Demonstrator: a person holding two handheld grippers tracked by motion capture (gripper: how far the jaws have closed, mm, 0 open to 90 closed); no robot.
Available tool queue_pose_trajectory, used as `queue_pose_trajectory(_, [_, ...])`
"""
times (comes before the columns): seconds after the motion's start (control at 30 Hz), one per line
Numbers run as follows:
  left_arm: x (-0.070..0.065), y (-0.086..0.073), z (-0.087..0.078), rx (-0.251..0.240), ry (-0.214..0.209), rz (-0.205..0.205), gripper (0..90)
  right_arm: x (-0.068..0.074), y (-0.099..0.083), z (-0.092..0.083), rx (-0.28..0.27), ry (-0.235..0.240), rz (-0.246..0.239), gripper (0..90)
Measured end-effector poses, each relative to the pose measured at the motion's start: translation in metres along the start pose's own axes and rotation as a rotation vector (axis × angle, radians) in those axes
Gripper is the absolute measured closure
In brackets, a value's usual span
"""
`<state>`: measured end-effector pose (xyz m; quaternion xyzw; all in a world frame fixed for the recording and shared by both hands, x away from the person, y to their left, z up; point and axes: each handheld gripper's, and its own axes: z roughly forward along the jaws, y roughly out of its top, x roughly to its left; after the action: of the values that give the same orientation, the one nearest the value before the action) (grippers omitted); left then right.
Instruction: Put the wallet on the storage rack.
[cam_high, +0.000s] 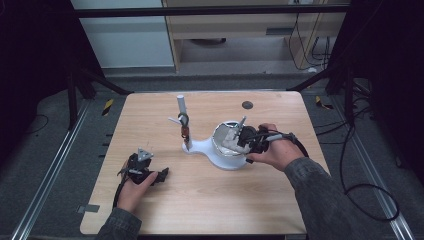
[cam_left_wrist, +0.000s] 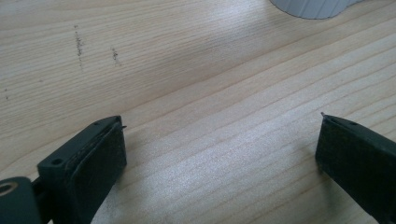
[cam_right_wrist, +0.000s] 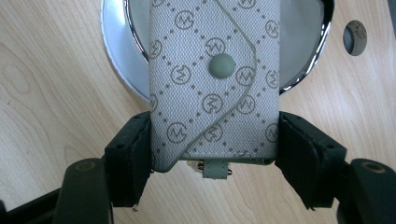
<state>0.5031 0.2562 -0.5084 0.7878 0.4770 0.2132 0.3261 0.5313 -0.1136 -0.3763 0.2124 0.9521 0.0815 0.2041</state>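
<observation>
The right gripper (cam_right_wrist: 212, 158), low in the centre of its own view, clamps a pale grey monogrammed fabric pouch with a round snap button (cam_right_wrist: 214, 79) by its two long edges; the pouch hangs over a shiny round chrome dish (cam_right_wrist: 306, 70) set in a white plastic stand (cam_high: 202, 146) at mid-frame in the high view. The grip sits near the pouch's lower end, so I judge the far end could sag or swing and catch the dish rim; the soft fabric might also slip out. The left gripper (cam_left_wrist: 219, 149) lies with jaws spread wide and nothing between them on the light wooden table (cam_left_wrist: 196, 84); a white upright post (cam_high: 181, 105) stands near enough to be knocked.
</observation>
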Motion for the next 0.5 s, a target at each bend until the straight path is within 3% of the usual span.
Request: queue_pose_trajectory(0.5, [-0.0004,0.0003,0.0001,0.002,-0.002,0.0,1.0,-0.0007,0.01,0.0069,0.011,-0.003,-0.003,31.0])
